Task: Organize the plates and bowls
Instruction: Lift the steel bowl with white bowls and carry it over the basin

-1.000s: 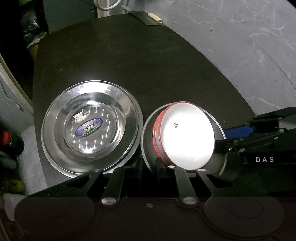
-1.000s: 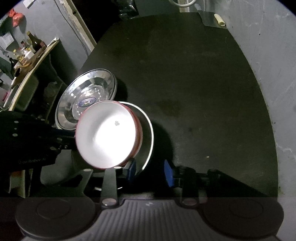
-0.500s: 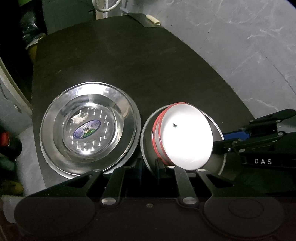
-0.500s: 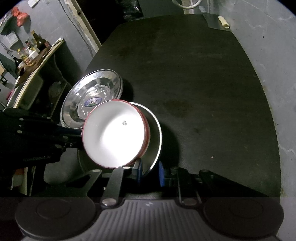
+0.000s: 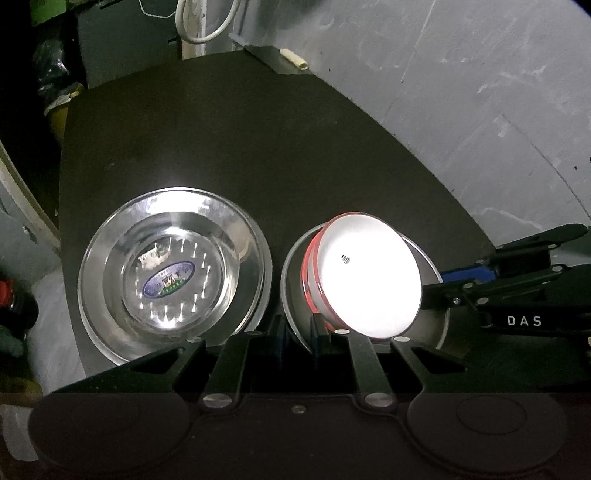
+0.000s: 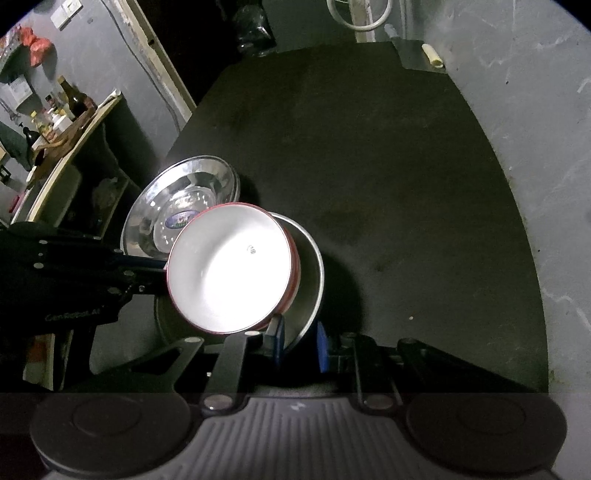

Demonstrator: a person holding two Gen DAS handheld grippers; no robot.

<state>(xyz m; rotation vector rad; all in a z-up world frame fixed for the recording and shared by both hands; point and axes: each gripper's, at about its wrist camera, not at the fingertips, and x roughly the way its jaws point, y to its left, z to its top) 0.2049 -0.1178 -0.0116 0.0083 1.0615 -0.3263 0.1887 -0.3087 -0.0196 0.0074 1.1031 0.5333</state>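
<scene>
A steel plate carries stacked red bowls with white insides, tilted. My left gripper is shut on the plate's near-left rim. My right gripper straddles the opposite rim with its blue pads close either side; the bowls lean toward it. A stack of steel plates with a blue label lies on the black table to the left, also seen in the right wrist view.
The black round table stretches behind. A grey wall bounds the right side. A white cable loop and a small cream object sit at the far edge. A shelf with bottles stands left.
My right gripper's pads have closed in around the plate's rim. The plate with bowls has shifted slightly. The labelled steel stack has not moved.
</scene>
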